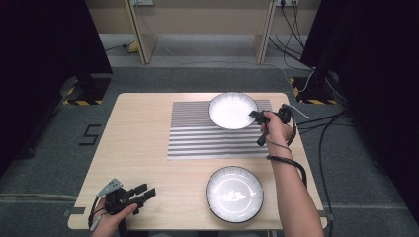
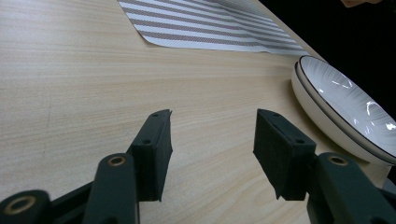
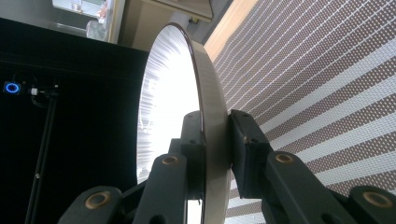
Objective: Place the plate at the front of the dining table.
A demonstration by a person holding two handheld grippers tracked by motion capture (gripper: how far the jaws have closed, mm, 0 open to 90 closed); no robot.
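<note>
The far white bowl (image 1: pixel 232 110) is clamped at its right rim by the right gripper (image 1: pixel 258 116) over the striped placemat (image 1: pixel 197 140), while the left gripper (image 1: pixel 143 192) is parked empty, jaws apart, on the counter (image 1: pixel 138 148) near the other bowl (image 1: pixel 234 193).

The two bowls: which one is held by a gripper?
The far bowl on the striped mat; the right gripper clamps its rim. The near bowl lies untouched.
</note>
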